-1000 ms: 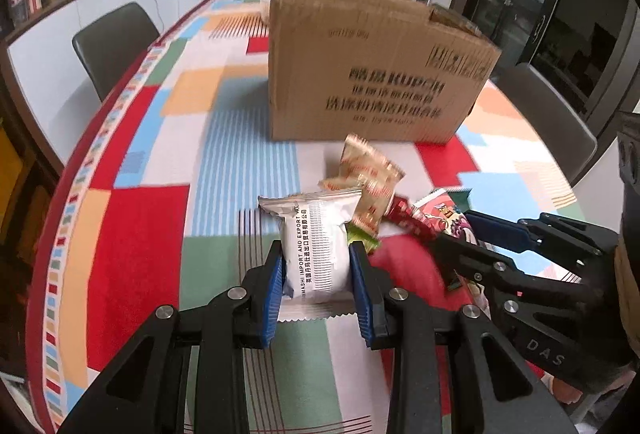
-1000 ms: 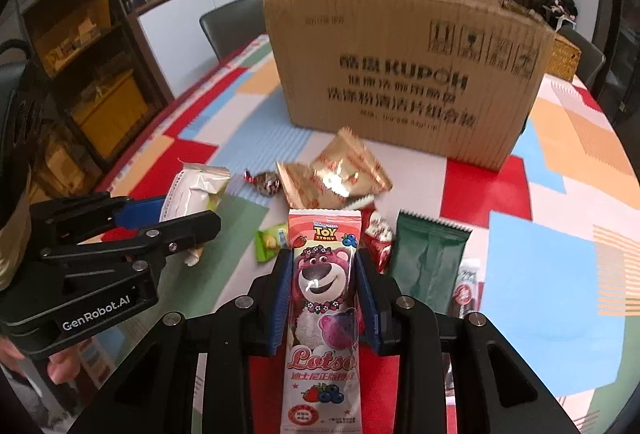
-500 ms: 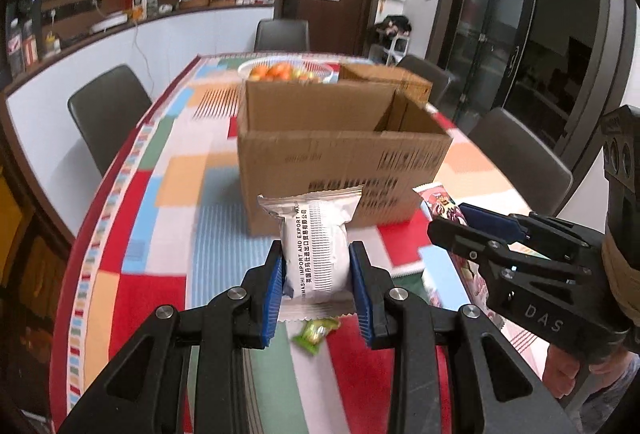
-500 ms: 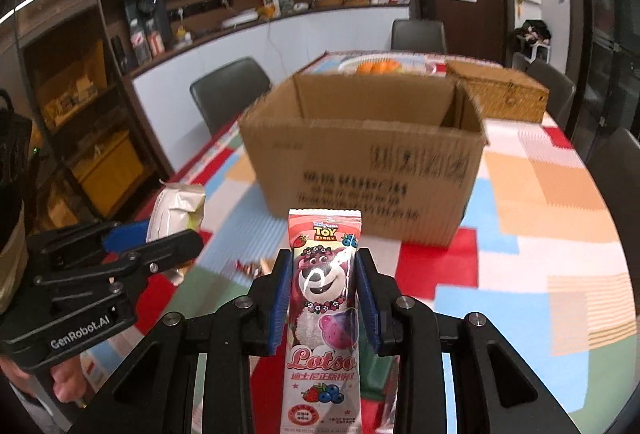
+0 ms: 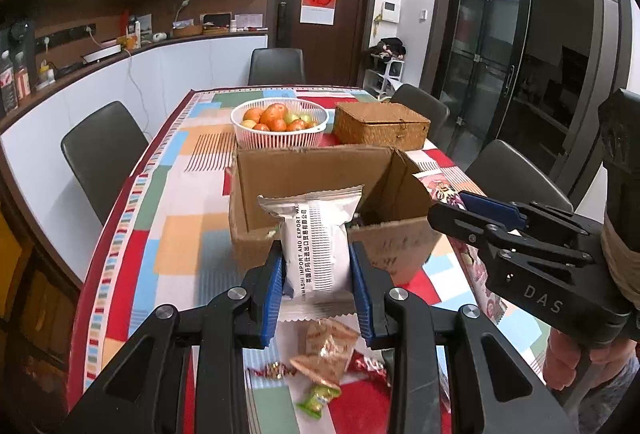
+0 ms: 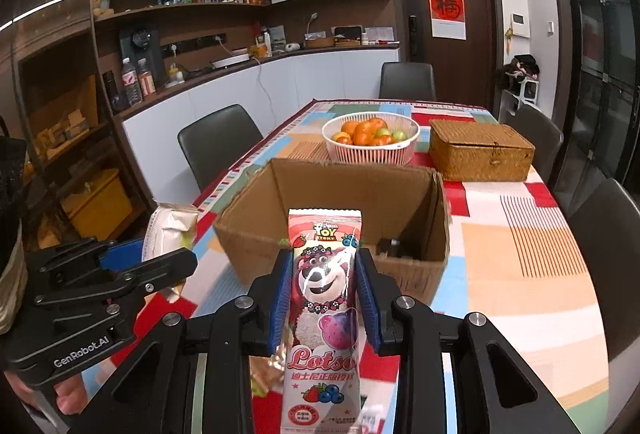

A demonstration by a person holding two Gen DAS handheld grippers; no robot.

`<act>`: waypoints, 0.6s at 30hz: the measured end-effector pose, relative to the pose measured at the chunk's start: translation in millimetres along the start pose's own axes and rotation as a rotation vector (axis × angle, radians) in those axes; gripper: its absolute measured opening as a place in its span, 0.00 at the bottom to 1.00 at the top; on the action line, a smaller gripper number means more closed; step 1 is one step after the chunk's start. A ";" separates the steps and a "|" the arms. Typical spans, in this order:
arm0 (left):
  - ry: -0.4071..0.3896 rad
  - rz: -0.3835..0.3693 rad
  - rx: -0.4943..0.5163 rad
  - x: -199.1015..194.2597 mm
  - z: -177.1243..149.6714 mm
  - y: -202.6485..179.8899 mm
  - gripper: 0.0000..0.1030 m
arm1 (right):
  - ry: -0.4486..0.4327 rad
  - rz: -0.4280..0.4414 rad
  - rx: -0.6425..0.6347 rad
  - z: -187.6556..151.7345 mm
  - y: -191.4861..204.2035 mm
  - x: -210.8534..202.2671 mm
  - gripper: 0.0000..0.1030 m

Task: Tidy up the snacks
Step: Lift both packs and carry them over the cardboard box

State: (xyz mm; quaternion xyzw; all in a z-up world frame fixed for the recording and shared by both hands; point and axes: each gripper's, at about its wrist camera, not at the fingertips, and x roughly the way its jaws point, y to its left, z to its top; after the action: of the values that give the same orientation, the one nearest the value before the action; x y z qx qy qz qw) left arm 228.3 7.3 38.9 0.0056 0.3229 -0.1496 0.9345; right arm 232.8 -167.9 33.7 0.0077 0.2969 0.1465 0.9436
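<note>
Left gripper (image 5: 317,276) pinches a white snack packet (image 5: 316,246) between its blue pads, packet upright with its long axis running up the frame; the right gripper (image 6: 322,288) likewise pinches a pink Lotso snack bar (image 6: 322,318), long axis also vertical, lower end hanging toward the bottom edge. The open cardboard box (image 5: 320,185) lies directly ahead of both grippers, at frame centre in each wrist view, its mouth facing up and its near wall just beyond the packet tops. Neither held item is over the opening yet; each needs to travel forward and slightly down past the near wall. Both grippers appear about equally near the box, side by side: the right gripper shows at the right of the left wrist view (image 5: 492,211), the left gripper at the lower left of the right wrist view (image 6: 152,262). Loose snacks (image 5: 324,354) remain on the bench (image 5: 176,234) below the left gripper. Beyond the box stand a white fruit basket (image 6: 370,149) and a wicker case (image 6: 480,149). Compared with one second earlier, both grippers have risen: the box then showed only its printed side wall, and now its interior is visible from above; grips are unchanged.
</note>
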 end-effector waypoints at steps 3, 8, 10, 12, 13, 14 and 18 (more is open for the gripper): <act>0.007 -0.002 0.003 9.1 10.9 3.5 0.31 | 0.006 -0.001 -0.004 9.9 -2.7 9.8 0.32; 0.021 -0.013 -0.013 26.2 30.7 11.2 0.31 | 0.031 -0.013 -0.001 26.8 -9.0 30.5 0.32; 0.033 -0.017 -0.019 33.9 38.1 14.0 0.31 | 0.035 -0.024 -0.005 35.0 -11.7 38.2 0.32; 0.047 -0.019 -0.023 42.0 44.7 16.9 0.31 | 0.038 -0.030 -0.014 43.8 -12.7 45.2 0.32; 0.058 -0.021 -0.025 48.1 48.8 18.8 0.31 | 0.041 -0.035 -0.015 47.4 -13.5 48.4 0.32; 0.065 -0.021 -0.028 52.3 51.6 20.5 0.31 | 0.048 -0.042 -0.016 51.3 -14.6 54.1 0.32; 0.094 -0.022 -0.032 71.0 64.3 26.6 0.31 | 0.076 -0.059 -0.013 68.5 -20.4 76.2 0.32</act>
State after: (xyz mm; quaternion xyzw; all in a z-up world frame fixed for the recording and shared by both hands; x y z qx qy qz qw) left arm 327.5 6.2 44.5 -0.0059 0.3686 -0.1544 0.9166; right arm 336.3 -161.1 45.5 -0.0127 0.3319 0.1208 0.9355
